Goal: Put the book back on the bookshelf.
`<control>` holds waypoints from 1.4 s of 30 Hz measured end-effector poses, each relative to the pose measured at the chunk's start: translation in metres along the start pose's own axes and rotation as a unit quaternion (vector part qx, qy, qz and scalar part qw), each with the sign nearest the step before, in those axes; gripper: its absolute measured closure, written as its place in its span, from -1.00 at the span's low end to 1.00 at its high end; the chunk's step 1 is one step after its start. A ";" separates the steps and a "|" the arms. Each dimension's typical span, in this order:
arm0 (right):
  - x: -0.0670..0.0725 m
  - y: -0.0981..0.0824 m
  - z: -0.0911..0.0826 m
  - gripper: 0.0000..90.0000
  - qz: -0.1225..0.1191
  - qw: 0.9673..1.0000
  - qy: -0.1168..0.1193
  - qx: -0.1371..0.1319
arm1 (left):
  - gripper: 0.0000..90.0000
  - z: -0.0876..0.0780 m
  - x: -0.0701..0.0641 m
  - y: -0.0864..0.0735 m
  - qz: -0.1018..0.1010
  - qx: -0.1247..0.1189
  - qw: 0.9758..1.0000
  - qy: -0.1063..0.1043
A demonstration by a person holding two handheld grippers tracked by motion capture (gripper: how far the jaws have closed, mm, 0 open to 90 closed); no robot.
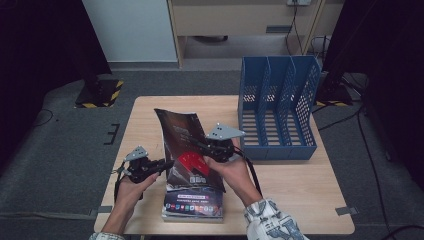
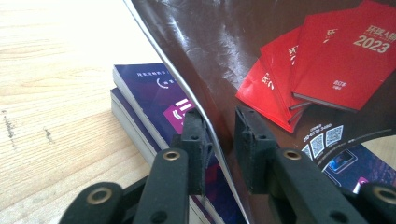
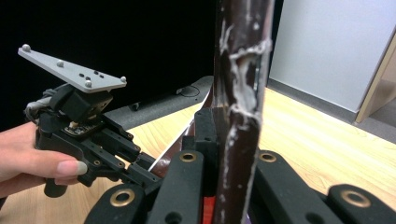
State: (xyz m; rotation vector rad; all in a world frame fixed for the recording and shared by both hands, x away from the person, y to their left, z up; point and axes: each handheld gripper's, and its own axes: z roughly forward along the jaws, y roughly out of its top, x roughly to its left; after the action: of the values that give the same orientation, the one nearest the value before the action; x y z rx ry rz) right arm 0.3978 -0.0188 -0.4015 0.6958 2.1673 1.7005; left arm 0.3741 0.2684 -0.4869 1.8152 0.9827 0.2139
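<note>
A dark glossy magazine (image 1: 186, 142) with red books printed on its cover (image 2: 299, 70) is held tilted up above a stack of purple magazines (image 1: 192, 206) on the wooden table (image 1: 295, 185). My right gripper (image 1: 196, 141) is shut on its spine (image 3: 243, 70), which stands upright between the jaws (image 3: 236, 128). My left gripper (image 1: 167, 163) meets the magazine's left edge, and its pads (image 2: 198, 135) close on that curled edge. It also appears in the right gripper view, where a hand holds the left gripper (image 3: 156, 163) under its grey plate.
A blue file rack (image 1: 277, 107) with three slots stands at the table's back right. The purple stack (image 2: 144, 93) lies just below the left jaws. Bare wood lies to the left and along the right front. Dark stands and cables sit on the floor around.
</note>
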 end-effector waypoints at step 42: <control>-0.005 0.043 -0.012 0.69 0.009 0.998 0.040 -0.039 | 0.90 -0.029 -0.009 0.013 0.091 -0.065 0.990 0.087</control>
State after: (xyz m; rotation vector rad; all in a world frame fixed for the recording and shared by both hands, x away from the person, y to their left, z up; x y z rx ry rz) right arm 0.4043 -0.0236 -0.3577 0.6397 2.1395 1.8406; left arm 0.3593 0.2803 -0.4597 1.7873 0.9008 0.5459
